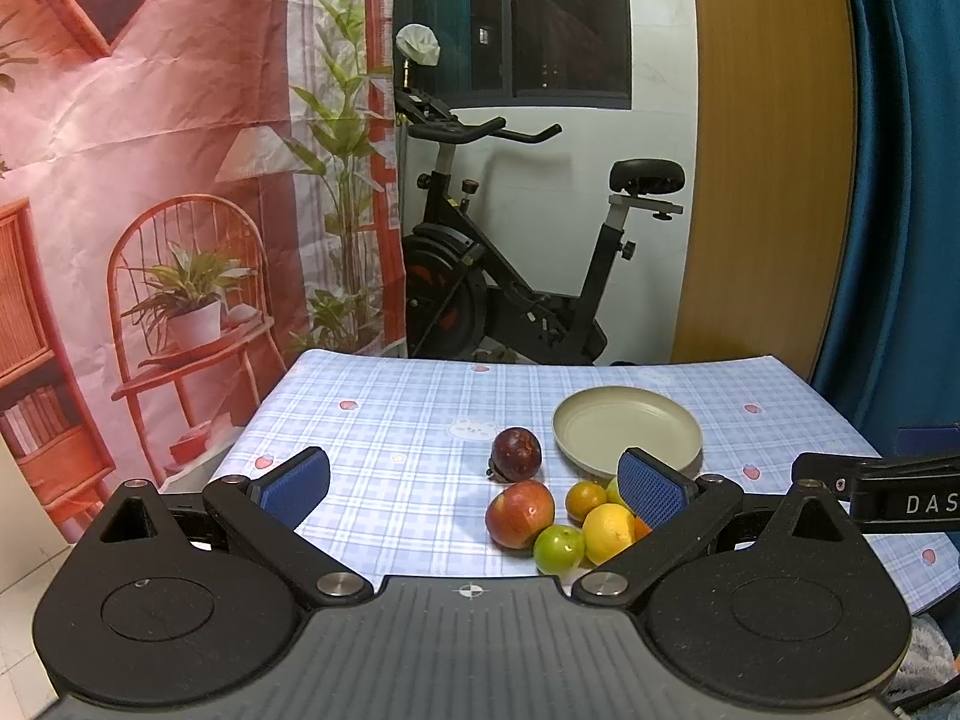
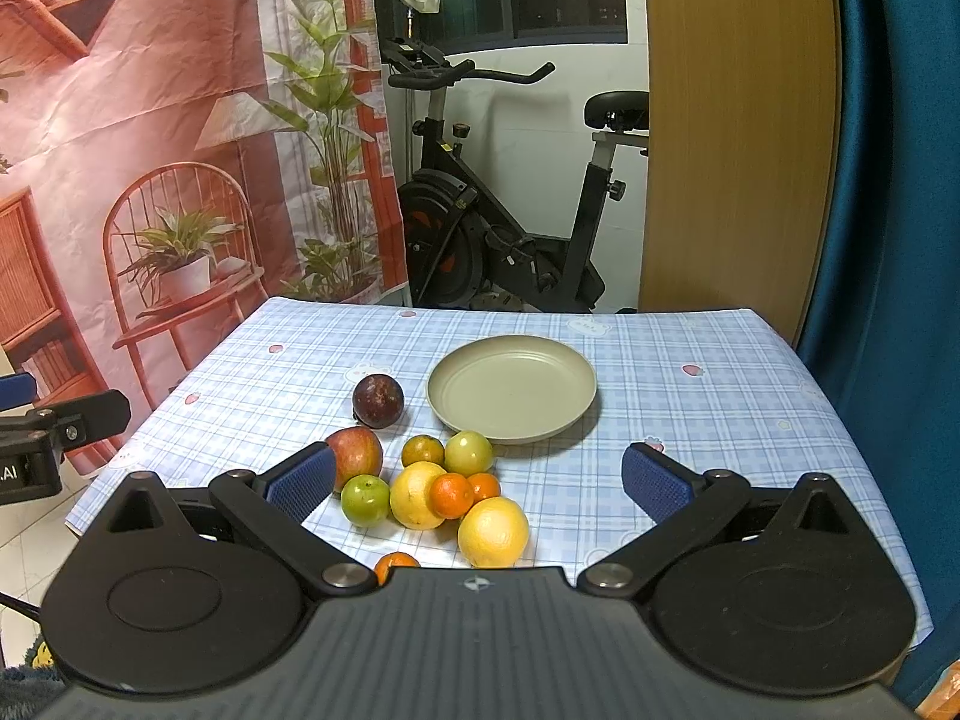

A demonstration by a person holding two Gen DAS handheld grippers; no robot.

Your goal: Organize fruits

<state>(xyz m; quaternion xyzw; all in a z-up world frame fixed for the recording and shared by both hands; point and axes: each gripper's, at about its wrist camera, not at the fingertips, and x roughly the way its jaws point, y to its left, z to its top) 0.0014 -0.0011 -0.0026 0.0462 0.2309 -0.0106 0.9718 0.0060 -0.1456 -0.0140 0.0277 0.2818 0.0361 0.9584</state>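
Item: loose fruit, heaped on the near side of the plate (image 2: 512,387), which sits bare on the checked worktop (image 2: 720,420). We count, nearest the plate, a pale green fruit (image 2: 468,452) just off its rim and a small dark-skinned orange (image 2: 422,450) beside that; nearer us two yellow citrus (image 2: 493,531), two small tangerines (image 2: 451,495) touching between them, and a green apple (image 2: 365,499). A red apple (image 2: 355,450) lies left of the heap, and a dark purple fruit (image 2: 378,400) stands apart just left of the plate. All are round, so no long axis governs the approach. Our right tool (image 2: 480,480) hangs over the heap, jaws spread wide and empty, fruit directly ahead and below; we judge it the nearer one. Our left tool (image 1: 474,486), likewise spread and empty, sits left of the plate with the fruit off to its right. One more orange fruit (image 2: 396,564) is cut off by the right tool's body. From the left wrist, its own right pad (image 1: 651,487) hides part of the heap.
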